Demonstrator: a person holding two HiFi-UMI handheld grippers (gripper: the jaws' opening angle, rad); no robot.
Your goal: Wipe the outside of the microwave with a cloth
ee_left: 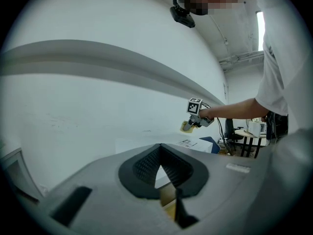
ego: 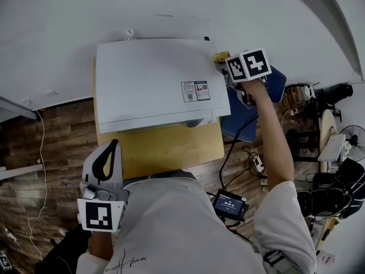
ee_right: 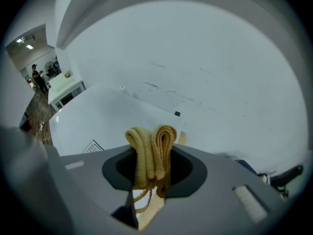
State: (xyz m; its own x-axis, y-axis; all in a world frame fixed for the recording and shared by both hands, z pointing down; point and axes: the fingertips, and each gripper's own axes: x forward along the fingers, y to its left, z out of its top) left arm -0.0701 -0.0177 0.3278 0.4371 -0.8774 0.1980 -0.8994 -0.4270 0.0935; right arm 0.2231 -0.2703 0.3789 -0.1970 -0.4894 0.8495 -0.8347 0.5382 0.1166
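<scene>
Right gripper (ee_right: 152,173): jaws clamped on the folded yellow cloth (ee_right: 149,146), which sits at the far right corner of the white microwave (ego: 151,79), near the wall (ego: 171,10); contact with the casing not resolvable. Left gripper (ee_left: 160,151): jaws together at the tips, nothing between, at near left, clear of the microwave, beside the yellow table (ego: 171,147).
</scene>
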